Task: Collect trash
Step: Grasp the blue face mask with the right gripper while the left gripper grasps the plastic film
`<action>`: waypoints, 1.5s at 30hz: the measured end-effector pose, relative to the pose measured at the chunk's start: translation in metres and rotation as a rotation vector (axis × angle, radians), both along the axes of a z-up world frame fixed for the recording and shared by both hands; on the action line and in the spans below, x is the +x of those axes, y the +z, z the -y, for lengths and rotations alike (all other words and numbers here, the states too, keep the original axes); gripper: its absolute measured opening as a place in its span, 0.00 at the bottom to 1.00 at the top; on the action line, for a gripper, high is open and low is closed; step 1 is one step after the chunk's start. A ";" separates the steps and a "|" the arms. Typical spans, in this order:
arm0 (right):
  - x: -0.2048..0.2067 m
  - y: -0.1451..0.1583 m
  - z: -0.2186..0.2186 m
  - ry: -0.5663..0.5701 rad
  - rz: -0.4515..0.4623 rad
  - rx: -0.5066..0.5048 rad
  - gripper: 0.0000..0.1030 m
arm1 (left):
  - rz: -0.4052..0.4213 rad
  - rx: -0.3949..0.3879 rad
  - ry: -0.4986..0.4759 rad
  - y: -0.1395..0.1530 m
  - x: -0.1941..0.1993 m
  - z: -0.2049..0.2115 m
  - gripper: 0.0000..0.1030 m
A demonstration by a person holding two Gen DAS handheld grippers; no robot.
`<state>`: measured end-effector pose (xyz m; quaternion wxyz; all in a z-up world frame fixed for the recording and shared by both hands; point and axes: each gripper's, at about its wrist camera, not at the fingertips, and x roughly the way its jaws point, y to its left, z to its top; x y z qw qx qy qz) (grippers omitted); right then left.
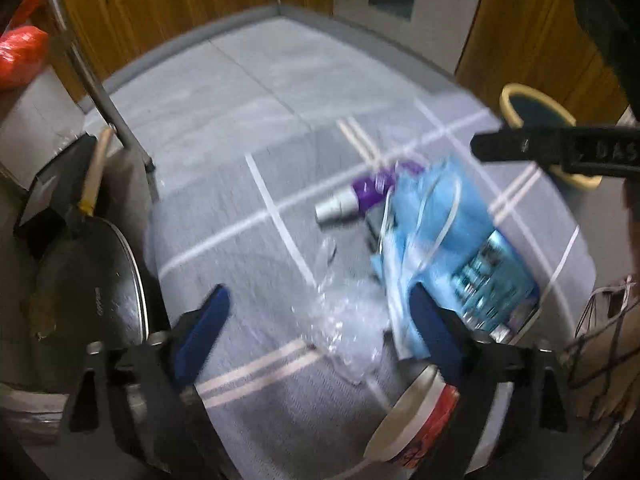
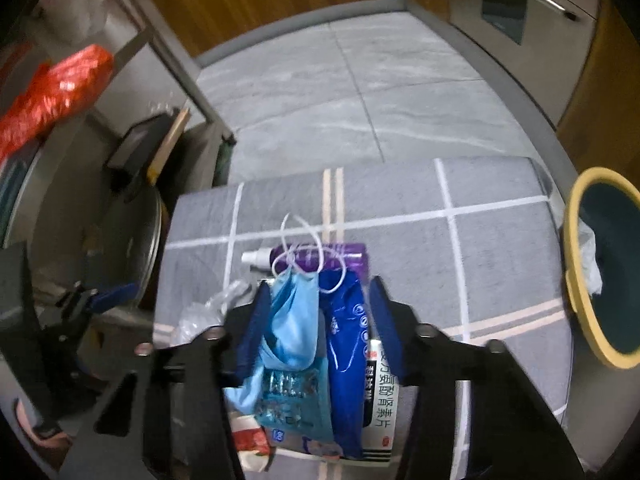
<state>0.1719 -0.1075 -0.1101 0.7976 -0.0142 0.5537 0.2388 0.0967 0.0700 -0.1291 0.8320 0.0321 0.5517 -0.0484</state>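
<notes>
A pile of trash lies on a grey checked cloth. It holds a blue face mask, a purple spray bottle, a blue packet, a blister pack, a white medicine box, clear plastic wrap and a paper cup. My left gripper is open above the plastic wrap. My right gripper is open, its fingers astride the mask and the blue packet.
A yellow-rimmed bin stands on the floor to the right of the cloth. A pan with a wooden handle and a metal rack with red bags stand at the left. A wire basket is at the right.
</notes>
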 end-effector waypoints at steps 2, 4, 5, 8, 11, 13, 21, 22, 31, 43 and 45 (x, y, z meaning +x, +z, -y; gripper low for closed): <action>-0.001 -0.005 -0.004 0.013 -0.009 -0.013 0.34 | -0.043 -0.024 0.008 -0.008 0.002 -0.003 0.75; -0.002 -0.008 -0.005 0.017 -0.027 -0.007 0.31 | -0.077 -0.054 0.019 -0.014 0.004 -0.004 0.68; -0.002 -0.010 -0.005 0.018 -0.038 -0.002 0.31 | -0.084 -0.061 0.022 -0.016 0.004 -0.005 0.67; 0.000 -0.016 -0.006 0.016 -0.056 -0.006 0.31 | -0.100 -0.077 0.035 -0.020 0.005 -0.006 0.63; 0.004 -0.024 -0.004 0.000 -0.082 0.002 0.31 | -0.109 -0.076 0.045 -0.024 0.006 -0.007 0.62; 0.007 -0.029 -0.002 -0.012 -0.100 0.012 0.31 | -0.112 -0.075 0.054 -0.024 0.006 -0.008 0.62; 0.009 -0.033 -0.001 0.005 -0.144 0.065 0.04 | -0.132 -0.106 0.039 -0.027 0.008 -0.002 0.41; 0.008 -0.031 -0.002 0.010 -0.135 0.063 0.02 | -0.130 -0.101 0.030 -0.026 0.008 0.000 0.40; 0.014 0.022 0.016 -0.021 0.045 0.098 0.02 | -0.022 -0.038 0.008 -0.001 0.011 0.011 0.31; 0.018 0.085 0.049 -0.040 0.254 0.121 0.02 | 0.232 -0.014 0.075 0.056 0.012 0.011 0.30; 0.017 0.093 0.053 -0.046 0.280 0.127 0.02 | 0.254 -0.025 0.074 0.063 0.015 0.015 0.30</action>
